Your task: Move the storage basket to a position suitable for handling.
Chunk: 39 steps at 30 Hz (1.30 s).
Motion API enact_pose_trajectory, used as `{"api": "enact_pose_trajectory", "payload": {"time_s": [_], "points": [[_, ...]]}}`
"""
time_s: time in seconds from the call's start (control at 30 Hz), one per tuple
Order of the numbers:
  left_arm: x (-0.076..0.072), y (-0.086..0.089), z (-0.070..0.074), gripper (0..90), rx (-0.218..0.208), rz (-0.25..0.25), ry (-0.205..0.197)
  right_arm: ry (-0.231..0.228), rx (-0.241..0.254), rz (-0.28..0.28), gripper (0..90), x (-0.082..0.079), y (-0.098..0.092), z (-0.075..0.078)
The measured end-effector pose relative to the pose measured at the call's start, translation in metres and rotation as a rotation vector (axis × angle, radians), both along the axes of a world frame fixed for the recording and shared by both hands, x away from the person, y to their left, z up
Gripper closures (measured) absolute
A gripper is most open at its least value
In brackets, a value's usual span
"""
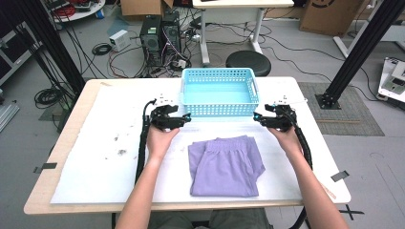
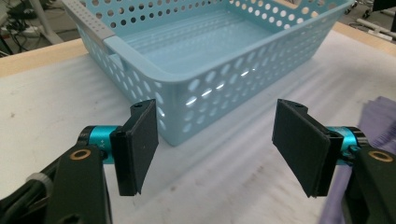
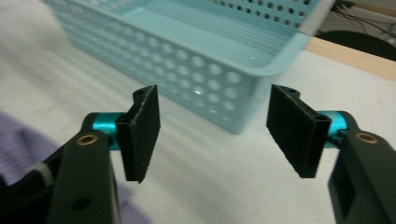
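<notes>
Your left hand-held gripper and right hand-held gripper flank the near corners of the blue basket, both with jaws wide and nothing between them. The folded purple shorts lie on the desk just in front of the basket.

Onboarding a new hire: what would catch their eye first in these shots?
Probably the light blue perforated basket, empty, at the far middle of the table. In front of it lie folded lilac shorts. The left claw and right claw, both open with nothing between their jaws, point at the basket's near corners.
</notes>
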<state>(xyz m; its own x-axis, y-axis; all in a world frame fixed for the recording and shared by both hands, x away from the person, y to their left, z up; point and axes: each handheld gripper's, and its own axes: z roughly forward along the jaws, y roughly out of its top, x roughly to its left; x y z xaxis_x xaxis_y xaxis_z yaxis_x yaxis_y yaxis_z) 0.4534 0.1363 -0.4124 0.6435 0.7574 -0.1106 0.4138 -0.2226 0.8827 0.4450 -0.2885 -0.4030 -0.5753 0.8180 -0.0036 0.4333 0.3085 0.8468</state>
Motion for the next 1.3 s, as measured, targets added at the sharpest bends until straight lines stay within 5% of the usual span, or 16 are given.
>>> {"api": "enact_pose_trajectory", "payload": {"time_s": [0.17, 0.27, 0.43, 0.63, 0.77, 1.0, 1.3], "points": [[0.017, 0.004, -0.012, 28.3, -0.014, -0.01, 0.004, 0.04, -0.013, 0.02, 28.7, 0.025, -0.002, -0.009], [0.03, 0.003, -0.02, 26.0, -0.028, -0.032, 0.082, 0.063, -0.033, 0.039, 27.7, 0.035, 0.003, -0.014], [0.038, 0.001, -0.021, 25.5, -0.051, -0.034, 0.013, 0.038, -0.018, 0.076, 27.7, 0.045, 0.009, -0.014], [0.049, -0.01, -0.02, 26.2, -0.017, -0.059, 0.028, 0.055, -0.029, 0.089, 27.5, 0.056, 0.015, -0.014], [0.051, -0.011, -0.024, 28.2, -0.027, -0.055, 0.029, 0.05, -0.021, 0.074, 36.0, 0.058, 0.012, -0.015], [0.045, -0.013, -0.017, 28.6, 0.036, -0.073, 0.044, 0.058, -0.043, 0.073, 36.9, 0.052, 0.013, -0.013], [0.022, -0.009, -0.008, 28.4, 0.063, -0.106, 0.05, 0.033, -0.062, 0.101, 38.4, 0.021, 0.013, -0.01]]}}
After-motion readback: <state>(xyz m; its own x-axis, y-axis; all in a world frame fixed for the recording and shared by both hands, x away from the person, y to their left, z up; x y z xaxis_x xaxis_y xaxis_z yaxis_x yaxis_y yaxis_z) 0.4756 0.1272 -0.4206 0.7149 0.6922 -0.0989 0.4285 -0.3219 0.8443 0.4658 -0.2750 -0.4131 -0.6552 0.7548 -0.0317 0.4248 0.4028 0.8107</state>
